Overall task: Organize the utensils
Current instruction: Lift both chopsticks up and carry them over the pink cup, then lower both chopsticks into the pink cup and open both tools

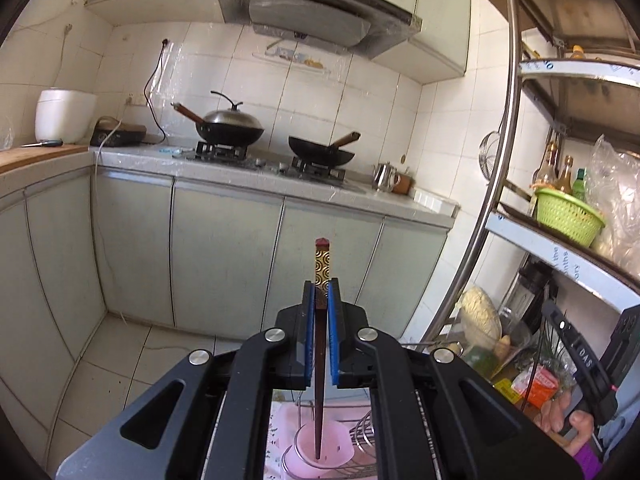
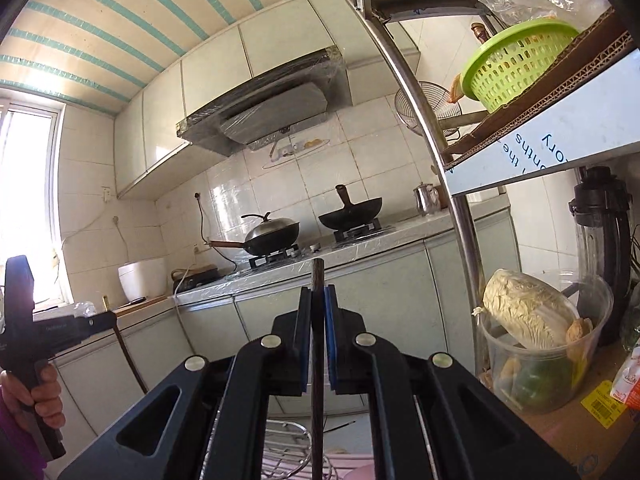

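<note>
Chopsticks stand in both my grippers. My left gripper (image 1: 321, 286) is clenched on a dark chopstick (image 1: 320, 344) with a gold-patterned top and a red cap; it stands upright between the blue pads (image 1: 307, 320), and its lower tip reaches down into a pink cup (image 1: 320, 446) that sits inside a wire rack (image 1: 360, 432) below me. My right gripper (image 2: 318, 292) grasps a second plain dark chopstick (image 2: 317, 360), also upright, its top poking just above the pads and its lower end running down past the rack (image 2: 288, 444); where that tip ends I cannot tell. Beyond my fingers is a counter (image 1: 248, 176) with a lidded wok (image 1: 230, 128) and an open wok (image 1: 322, 152) on the stove burners. A metal shelf (image 1: 560, 240) to the right carries a green basket (image 1: 568, 216) and a cabbage (image 2: 528, 312) in a clear tub.
</note>
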### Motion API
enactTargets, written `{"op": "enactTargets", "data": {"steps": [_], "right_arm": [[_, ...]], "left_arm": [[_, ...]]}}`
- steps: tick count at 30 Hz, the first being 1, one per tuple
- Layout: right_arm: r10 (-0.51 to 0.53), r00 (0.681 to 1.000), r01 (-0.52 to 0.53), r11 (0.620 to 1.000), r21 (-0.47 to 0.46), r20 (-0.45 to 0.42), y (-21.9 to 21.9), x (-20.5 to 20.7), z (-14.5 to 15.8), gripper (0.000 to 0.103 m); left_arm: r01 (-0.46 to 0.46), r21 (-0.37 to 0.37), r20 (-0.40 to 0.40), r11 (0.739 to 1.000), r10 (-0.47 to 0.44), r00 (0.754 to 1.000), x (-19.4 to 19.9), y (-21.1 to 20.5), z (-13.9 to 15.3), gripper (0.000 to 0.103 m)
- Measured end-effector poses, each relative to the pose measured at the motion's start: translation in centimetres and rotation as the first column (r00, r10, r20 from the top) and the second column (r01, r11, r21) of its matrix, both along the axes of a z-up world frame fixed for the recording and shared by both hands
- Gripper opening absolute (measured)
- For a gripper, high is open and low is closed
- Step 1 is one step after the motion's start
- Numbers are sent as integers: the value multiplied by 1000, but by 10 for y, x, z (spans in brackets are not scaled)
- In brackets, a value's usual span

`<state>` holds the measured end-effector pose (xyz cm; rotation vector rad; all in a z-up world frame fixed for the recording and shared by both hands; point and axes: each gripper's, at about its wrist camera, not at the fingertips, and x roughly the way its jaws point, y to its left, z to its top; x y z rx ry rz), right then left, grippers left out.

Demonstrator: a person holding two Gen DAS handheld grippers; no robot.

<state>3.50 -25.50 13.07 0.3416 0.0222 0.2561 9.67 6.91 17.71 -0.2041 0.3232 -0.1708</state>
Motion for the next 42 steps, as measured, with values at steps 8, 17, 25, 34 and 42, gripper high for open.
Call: {"op": "enactTargets", "data": {"steps": [8,17,25,34,42], "right_arm": [[-40,999,40,999,-27,-8,3,23,-19,6],[-87,995,84,995,-48,-56,1,44,-48,6],[-51,986,42,997,-61,-160,0,37,-72,6],[-10,961,-13,997,-78,-277,0,25,-82,29],[-8,963,-12,997,-70,-268,-8,-11,-66,38]], "left_arm": [[15,4,-53,1000,-15,999,11,5,-27,5],[40,-12,-121,999,-41,992,24,7,-55,5],[62,-14,-167,998,-64,984,27,4,-67,5],[48,-10,-227,999,-49,973,27,0,-74,18],[38,26,-189,999,-33,981,6,-4,-61,25]]}}
